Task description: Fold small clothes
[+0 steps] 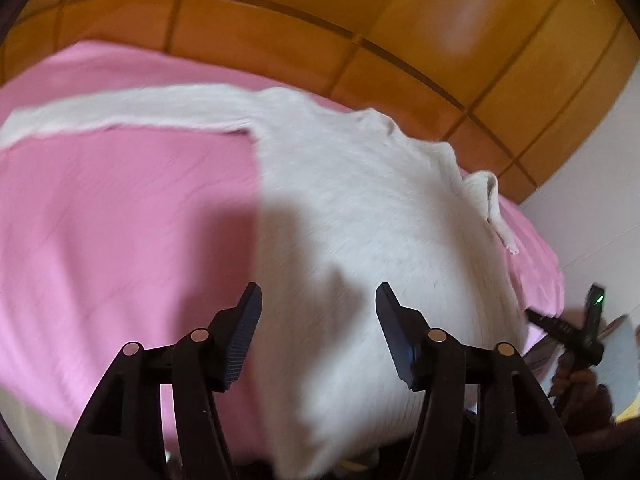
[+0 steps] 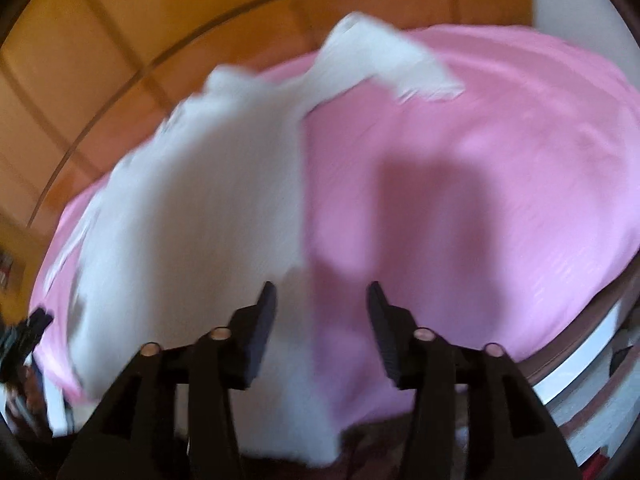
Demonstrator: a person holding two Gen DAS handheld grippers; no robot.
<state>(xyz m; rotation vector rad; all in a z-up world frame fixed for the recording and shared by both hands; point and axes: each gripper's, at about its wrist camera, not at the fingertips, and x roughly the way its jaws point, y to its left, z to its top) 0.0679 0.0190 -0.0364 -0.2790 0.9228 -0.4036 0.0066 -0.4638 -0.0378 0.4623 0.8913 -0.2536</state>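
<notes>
A white long-sleeved top lies spread on a pink sheet, one sleeve stretched out to the left. My left gripper hovers above the garment's lower left part, open and empty. In the right wrist view the same top lies on the left half of the pink sheet, a sleeve reaching up to the right. My right gripper is open and empty over the garment's right hem edge. The view is blurred. The right gripper also shows at the left wrist view's right edge.
Orange tiled floor lies beyond the sheet's far edge. A white wall stands at the right. The sheet's edge and a white frame show at the lower right of the right wrist view.
</notes>
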